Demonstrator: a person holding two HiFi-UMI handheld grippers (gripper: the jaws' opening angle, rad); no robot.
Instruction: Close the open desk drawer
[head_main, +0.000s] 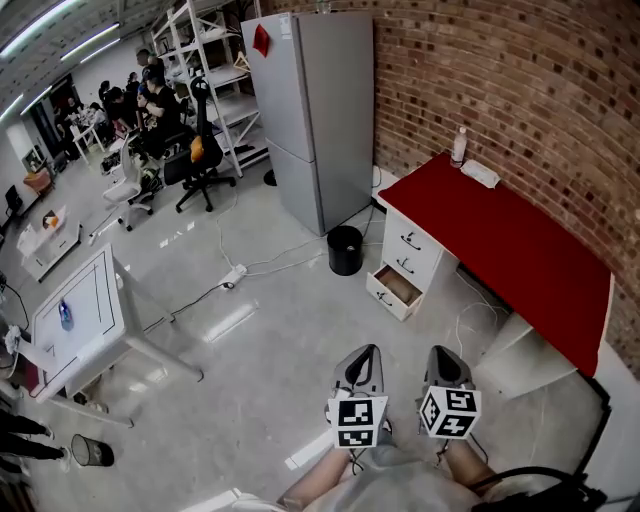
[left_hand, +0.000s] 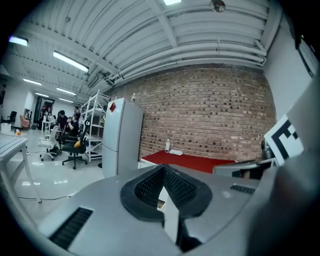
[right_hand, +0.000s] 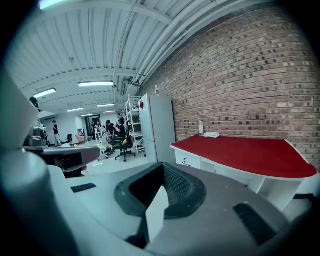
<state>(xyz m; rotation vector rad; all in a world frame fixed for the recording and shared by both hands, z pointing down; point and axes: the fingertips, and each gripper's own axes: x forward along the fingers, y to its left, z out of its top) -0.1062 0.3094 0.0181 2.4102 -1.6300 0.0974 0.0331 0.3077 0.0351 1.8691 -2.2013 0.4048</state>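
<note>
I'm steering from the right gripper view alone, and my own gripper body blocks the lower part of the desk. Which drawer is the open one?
Observer: The head view shows the bottom drawer of the stack pulled out, at the end of the desk nearest the fridge.
Operator: Anything standing near it?
Observer: A black bin stands beside that end, apart from the drawer.
Operator: Is the left gripper ready to push?
Observer: In its own view, the left gripper has its jaws together with nothing between them.
</note>
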